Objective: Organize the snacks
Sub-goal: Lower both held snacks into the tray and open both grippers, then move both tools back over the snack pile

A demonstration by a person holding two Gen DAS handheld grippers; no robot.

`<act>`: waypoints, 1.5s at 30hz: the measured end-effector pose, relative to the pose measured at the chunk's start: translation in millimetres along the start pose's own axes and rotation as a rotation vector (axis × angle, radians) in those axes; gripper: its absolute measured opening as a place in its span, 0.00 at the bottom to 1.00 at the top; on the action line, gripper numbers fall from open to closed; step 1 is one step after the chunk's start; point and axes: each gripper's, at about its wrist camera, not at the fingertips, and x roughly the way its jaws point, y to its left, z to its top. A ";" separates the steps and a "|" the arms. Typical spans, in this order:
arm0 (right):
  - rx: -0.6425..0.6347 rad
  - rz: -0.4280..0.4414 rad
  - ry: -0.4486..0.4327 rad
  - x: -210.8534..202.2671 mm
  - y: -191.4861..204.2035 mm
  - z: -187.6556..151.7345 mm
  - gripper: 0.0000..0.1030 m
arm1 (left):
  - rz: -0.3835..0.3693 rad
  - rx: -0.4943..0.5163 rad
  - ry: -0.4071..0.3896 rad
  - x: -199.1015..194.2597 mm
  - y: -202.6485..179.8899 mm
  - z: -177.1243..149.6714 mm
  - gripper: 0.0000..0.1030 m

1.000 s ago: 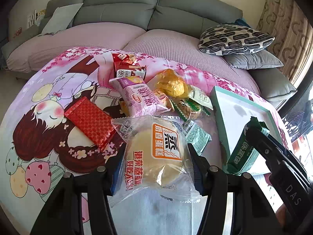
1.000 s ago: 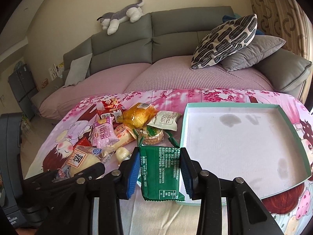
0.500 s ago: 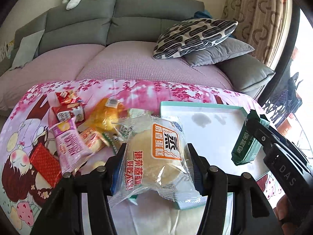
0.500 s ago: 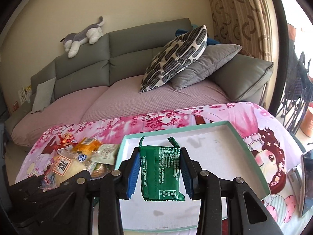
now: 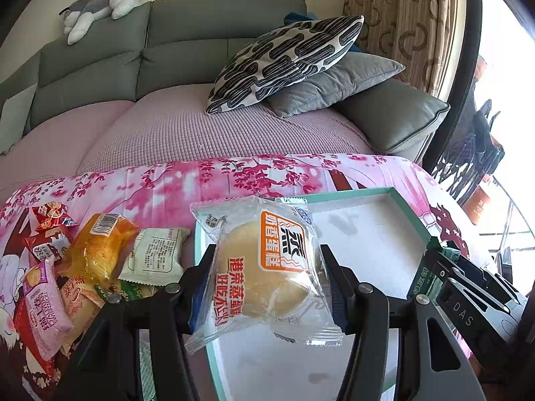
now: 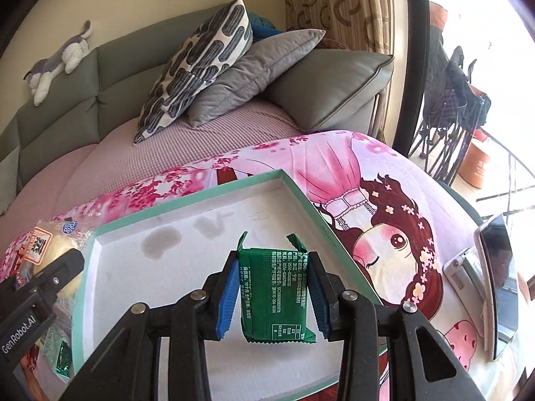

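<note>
My left gripper (image 5: 267, 270) is shut on a clear-wrapped steamed cake (image 5: 264, 267) with an orange label, held above the left part of a teal-rimmed white tray (image 5: 404, 210). My right gripper (image 6: 274, 284) is shut on a green snack packet (image 6: 272, 287), held over the middle of the same tray (image 6: 301, 197). The right gripper shows at the right edge of the left wrist view, the left one at the left edge of the right wrist view. A pile of snacks (image 5: 97, 250) lies on the pink cartoon cloth left of the tray.
A grey sofa (image 5: 200, 40) with a patterned pillow (image 5: 284, 60) and a grey cushion stands behind the table. A plush toy (image 5: 100, 3) lies on the sofa back. A phone on a stand (image 6: 495, 280) sits right of the tray. Another green packet (image 6: 62, 364) lies by the tray's left rim.
Both grippers have swung to the right with their packets, from over the snack pile to over the tray. The grips have not changed.
</note>
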 end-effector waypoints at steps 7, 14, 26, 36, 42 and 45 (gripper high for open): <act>-0.037 -0.063 0.045 19.4 2.1 -8.7 0.40 | 0.020 0.020 0.026 25.6 -7.9 -6.3 0.58; -0.019 -0.055 0.079 25.7 -3.0 -10.6 0.41 | 0.022 0.003 0.081 39.8 -7.4 -11.5 0.61; -0.032 -0.048 0.123 23.4 -4.6 -11.9 0.52 | 0.039 -0.011 0.104 29.6 -5.3 -10.6 0.75; -0.066 -0.018 0.134 26.7 2.0 -14.9 0.90 | 0.122 -0.070 0.073 23.3 8.6 -9.9 0.97; -0.072 0.005 0.129 27.0 3.7 -16.0 1.00 | 0.154 -0.102 0.071 21.1 17.5 -10.7 0.97; -0.080 0.013 0.129 25.7 5.0 -16.3 1.00 | 0.164 -0.114 0.070 19.5 20.3 -10.6 0.97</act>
